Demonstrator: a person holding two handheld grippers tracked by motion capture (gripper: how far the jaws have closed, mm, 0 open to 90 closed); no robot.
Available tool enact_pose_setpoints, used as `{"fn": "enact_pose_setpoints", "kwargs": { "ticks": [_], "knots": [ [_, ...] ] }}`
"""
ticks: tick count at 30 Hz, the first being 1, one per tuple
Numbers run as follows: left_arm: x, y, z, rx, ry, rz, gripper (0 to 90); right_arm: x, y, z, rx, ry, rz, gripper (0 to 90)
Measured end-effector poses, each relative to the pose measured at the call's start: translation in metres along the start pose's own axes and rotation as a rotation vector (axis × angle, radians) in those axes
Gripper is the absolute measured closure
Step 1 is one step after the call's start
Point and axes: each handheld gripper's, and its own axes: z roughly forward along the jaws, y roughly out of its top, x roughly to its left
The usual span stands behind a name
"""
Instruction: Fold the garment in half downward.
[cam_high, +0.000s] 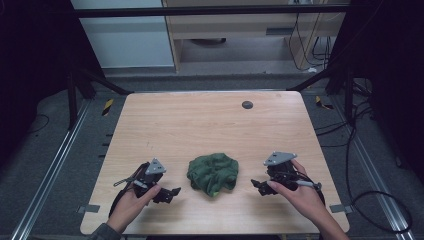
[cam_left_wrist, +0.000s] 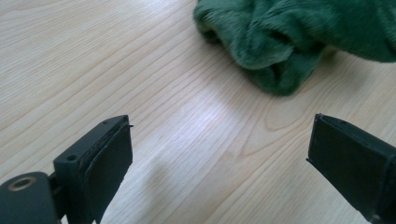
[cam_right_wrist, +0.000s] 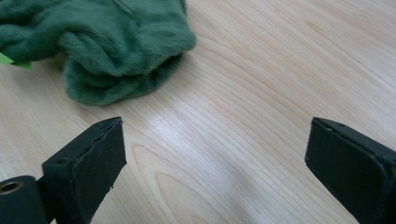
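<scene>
A crumpled dark green cloth (cam_high: 212, 172) lies bunched on the wooden table (cam_high: 200, 125), near its front edge. My left gripper (cam_high: 172, 192) rests on the table just left of the cloth, pointing toward it, jaws wide open and empty. In the left gripper view (cam_left_wrist: 219, 154) the cloth (cam_left_wrist: 289, 42) is ahead at the upper right. My right gripper (cam_high: 256, 186) sits just right of the cloth, also open with nothing between its jaws. The right gripper view (cam_right_wrist: 215, 154) has the cloth (cam_right_wrist: 102, 46) at the upper left, with a small bright green tag (cam_right_wrist: 11, 61) at its edge.
A small dark round disc (cam_high: 247, 104) sits near the table's far edge. Black frame posts and cables stand on the floor at both sides. Bare wood stretches behind the cloth.
</scene>
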Motion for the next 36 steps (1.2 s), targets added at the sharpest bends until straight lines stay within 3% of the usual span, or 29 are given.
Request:
{"fn": "enact_pose_setpoints", "kwargs": {
  "ticks": [13,17,25,31,36],
  "knots": [
    [0.032,-0.025,-0.013,0.043,0.079,-0.012,6.4,-0.027,-0.016,-0.001,0.028,-0.012,0.089,5.8],
    [0.048,-0.037,-0.017,0.032,0.124,-0.067,6.8,-0.037,-0.025,-0.002,0.050,-0.025,0.095,6.8],
    [0.073,-0.050,-0.025,0.038,0.175,-0.120,6.8,-0.051,-0.032,0.004,0.074,-0.046,0.116,7.3],
    [0.086,-0.049,-0.024,0.044,0.196,-0.134,6.7,-0.062,-0.032,0.021,0.094,-0.049,0.144,7.2],
    [0.093,-0.042,-0.015,0.032,0.200,-0.137,6.6,-0.071,-0.026,0.033,0.080,-0.058,0.173,7.0]
  ]
}}
